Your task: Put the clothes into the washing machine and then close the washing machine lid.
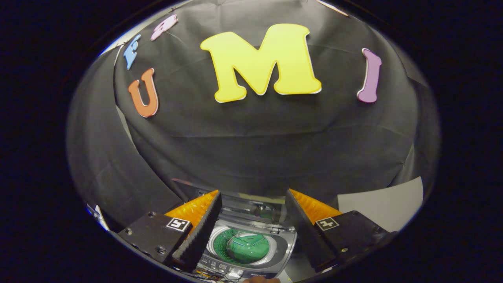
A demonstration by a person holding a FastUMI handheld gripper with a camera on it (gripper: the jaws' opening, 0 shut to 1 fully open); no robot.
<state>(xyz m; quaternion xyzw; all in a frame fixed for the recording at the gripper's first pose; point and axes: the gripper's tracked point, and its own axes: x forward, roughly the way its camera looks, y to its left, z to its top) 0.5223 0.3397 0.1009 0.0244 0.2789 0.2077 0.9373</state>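
Green clothes (248,247) in washing machine (286,247), betw. spread gripper (253,214) fingers.

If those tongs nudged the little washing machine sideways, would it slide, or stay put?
Probably slide. The washing machine looks toy-sized, fitting between the open tongs, so it is likely light plastic. Its raised lid may make it top-heavy and apt to tip backward. The green drum might wobble; hard to tell.

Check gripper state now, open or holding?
Gripper: open, nothing held; washing machine with green clothes in its drum shows between the fingers.
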